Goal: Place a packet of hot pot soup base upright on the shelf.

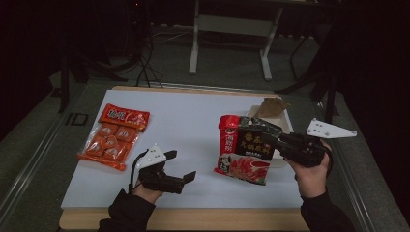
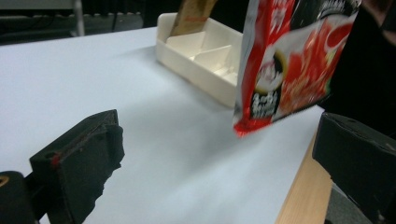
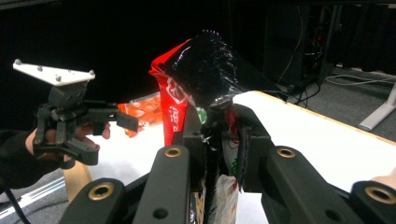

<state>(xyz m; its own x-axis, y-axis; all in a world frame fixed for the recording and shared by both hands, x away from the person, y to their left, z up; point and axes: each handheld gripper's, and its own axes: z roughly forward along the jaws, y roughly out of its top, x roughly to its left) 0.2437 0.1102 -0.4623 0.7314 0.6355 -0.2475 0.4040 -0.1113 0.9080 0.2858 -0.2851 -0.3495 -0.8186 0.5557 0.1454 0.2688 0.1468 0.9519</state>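
Gripping one red-and-black sauce pouch [image 1: 245, 149] in my right gripper [image 1: 283, 139] near the white table's [image 1: 188, 121] right edge; my left gripper [image 1: 183, 170] is hanging open, empty, by two orange snack packets [image 1: 113, 137].

- The place read as a lab or test room, dim, with dark surroundings.
- A worktable [image 1: 159, 121] with a white top and a bare wooden front edge stood on a grey floor.
- Beyond its far edge stood the white legs of a desk frame [image 1: 229, 36].
- Loose cables [image 1: 145, 67] ran over the floor near the far left corner.
- Another cable [image 3: 336, 80] trailed beside dark racks.
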